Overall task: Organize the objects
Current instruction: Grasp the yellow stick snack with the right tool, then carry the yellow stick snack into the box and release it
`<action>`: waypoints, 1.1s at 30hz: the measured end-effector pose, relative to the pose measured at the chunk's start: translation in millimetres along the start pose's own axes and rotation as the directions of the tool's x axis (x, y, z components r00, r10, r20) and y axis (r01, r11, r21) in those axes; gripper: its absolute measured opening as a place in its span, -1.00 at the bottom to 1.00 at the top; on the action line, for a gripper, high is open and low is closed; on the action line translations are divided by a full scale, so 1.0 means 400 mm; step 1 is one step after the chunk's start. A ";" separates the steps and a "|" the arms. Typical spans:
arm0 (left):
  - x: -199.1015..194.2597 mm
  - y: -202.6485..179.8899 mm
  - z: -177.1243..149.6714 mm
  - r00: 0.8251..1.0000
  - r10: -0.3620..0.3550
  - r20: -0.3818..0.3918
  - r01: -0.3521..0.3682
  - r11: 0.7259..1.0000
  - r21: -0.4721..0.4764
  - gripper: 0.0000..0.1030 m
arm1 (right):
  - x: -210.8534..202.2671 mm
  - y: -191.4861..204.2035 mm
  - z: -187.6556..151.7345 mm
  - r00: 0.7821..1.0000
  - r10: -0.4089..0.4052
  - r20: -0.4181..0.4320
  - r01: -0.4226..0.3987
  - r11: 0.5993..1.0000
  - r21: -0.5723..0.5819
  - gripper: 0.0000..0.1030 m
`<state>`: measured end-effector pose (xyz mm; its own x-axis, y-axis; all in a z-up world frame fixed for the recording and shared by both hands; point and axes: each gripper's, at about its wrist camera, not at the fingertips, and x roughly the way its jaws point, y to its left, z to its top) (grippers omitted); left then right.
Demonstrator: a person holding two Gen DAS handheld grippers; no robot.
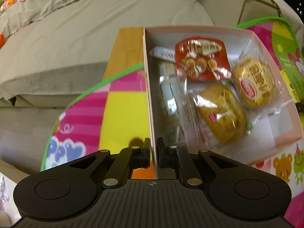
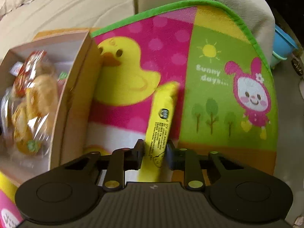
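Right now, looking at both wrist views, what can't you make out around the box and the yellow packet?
- Yellow packet, right wrist view: its near end is hidden behind the right gripper; print too blurred to read.
- Snacks in the box, left wrist view: labels smeared by blur.
- Box's near corner, left wrist view: hidden behind the left gripper, clamped on the wall.

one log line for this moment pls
left gripper: shut on pink cardboard box wall | right gripper: shut on yellow snack packet on colourful play mat | box: wrapped buns
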<state>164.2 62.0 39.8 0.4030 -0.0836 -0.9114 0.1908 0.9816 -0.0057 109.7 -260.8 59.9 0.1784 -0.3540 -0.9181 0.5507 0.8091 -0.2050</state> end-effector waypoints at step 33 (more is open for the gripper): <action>0.009 0.049 0.009 0.991 -0.128 -0.033 0.127 0.992 -0.017 -0.79 | -0.780 0.279 -0.102 0.960 0.068 0.272 -0.072 0.997 0.003 -0.60</action>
<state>172.7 80.1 38.0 0.3460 -0.2028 -0.9161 0.2249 0.9658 -0.1289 82.4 -40.9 309.4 0.4308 -0.4120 -0.8029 0.5390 0.8311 -0.1373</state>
